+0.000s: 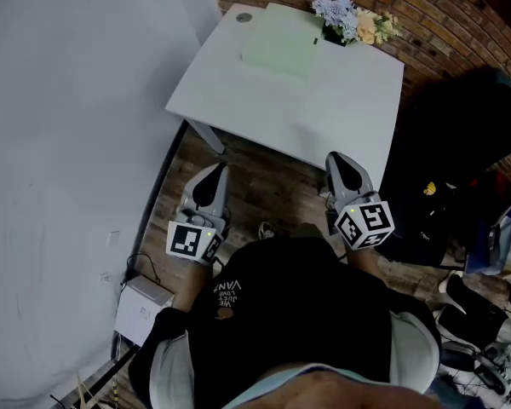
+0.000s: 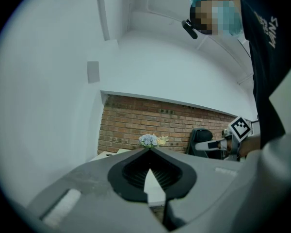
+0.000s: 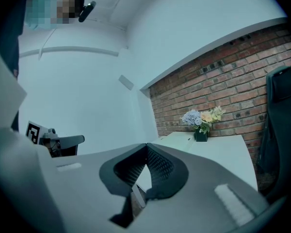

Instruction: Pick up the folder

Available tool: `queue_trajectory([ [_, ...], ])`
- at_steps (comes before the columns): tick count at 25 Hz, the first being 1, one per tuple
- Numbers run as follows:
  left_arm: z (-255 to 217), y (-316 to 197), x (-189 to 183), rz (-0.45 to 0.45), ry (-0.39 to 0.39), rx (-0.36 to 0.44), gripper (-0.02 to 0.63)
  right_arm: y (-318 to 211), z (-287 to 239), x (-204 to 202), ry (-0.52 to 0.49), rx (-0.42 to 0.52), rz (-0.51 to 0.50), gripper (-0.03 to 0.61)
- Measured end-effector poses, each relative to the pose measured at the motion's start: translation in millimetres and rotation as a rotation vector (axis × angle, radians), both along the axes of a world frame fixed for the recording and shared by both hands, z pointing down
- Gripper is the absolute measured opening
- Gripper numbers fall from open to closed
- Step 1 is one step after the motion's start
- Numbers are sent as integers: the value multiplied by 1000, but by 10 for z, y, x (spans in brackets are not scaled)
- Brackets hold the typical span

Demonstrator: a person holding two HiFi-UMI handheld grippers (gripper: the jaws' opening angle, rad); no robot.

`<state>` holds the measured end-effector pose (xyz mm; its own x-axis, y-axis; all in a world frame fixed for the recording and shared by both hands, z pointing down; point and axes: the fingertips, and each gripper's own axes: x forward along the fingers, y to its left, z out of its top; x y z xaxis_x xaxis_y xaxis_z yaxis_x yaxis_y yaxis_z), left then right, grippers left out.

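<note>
A pale green folder [image 1: 279, 41] lies flat on the white table [image 1: 341, 109], toward its far left part. In the right gripper view the folder [image 3: 177, 138] shows as a pale slab left of the flowers. My left gripper [image 1: 215, 169] is held over the wooden floor short of the table's near edge, jaws shut with nothing between them. My right gripper [image 1: 338, 158] is at the table's near edge, also shut and empty. Both point toward the table, well short of the folder. The left gripper view shows its tips [image 2: 149, 148] meeting.
A pot of blue and yellow flowers [image 1: 351, 20] stands at the table's far edge beside the folder, against a brick wall [image 1: 460, 24]. A black chair [image 1: 460, 135] is right of the table. A white wall [image 1: 68, 143] runs along the left. Clutter lies on the floor at right.
</note>
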<state>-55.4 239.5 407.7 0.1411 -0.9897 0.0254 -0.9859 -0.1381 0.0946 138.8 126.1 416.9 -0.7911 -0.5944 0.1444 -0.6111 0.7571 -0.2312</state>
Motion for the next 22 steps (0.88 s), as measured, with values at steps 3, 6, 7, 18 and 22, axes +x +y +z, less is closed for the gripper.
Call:
queue_trajectory([
  [3,52,2,-139,-1,12,-3,0,10,37,-96,13,-9,10,-3],
  [6,80,-39,-228,0,23,-3,0,-22,56,-150,23,-15,19,-3],
  [7,93,-63,-246,2,25,-4,0,-43,64,-160,24,-18,23,-3],
  [18,117,-420,-375,-26,25,-21,0,-504,77,-297,9,-18,21,-3],
  [22,103,-626,-426,-40,23,-16,0,-715,74,-343,9,-16,10,-3],
])
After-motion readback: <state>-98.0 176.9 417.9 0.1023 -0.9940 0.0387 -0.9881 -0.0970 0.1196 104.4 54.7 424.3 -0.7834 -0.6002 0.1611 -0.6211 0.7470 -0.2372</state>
